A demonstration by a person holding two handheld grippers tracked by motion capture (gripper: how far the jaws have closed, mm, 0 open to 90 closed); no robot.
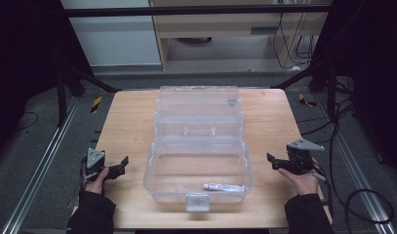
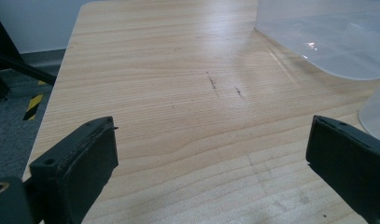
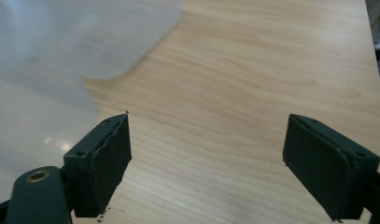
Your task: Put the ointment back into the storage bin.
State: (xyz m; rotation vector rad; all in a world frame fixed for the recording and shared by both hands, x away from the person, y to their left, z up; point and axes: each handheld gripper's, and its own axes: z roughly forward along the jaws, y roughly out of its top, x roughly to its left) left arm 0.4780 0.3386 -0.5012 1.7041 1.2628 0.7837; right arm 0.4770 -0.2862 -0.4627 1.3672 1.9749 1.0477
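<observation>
Overhead, high view: clear box (image 1: 198, 146) centred on worktop (image 1: 128, 122), lid thrown back; tube (image 1: 224, 186) lying inside along the near wall, right of the latch (image 1: 197, 201). Left gripper (image 1: 119, 164) and right gripper (image 1: 274, 162) flank the box, each apart from it, jaws spread, holding nothing.

Left gripper view: bare wood ahead, box wall at right.

Right gripper view: jaws wide, box wall at left.

Likely step: reaching in for the tube; come down over the rim, since the wall blocks a sideways approach.
</observation>
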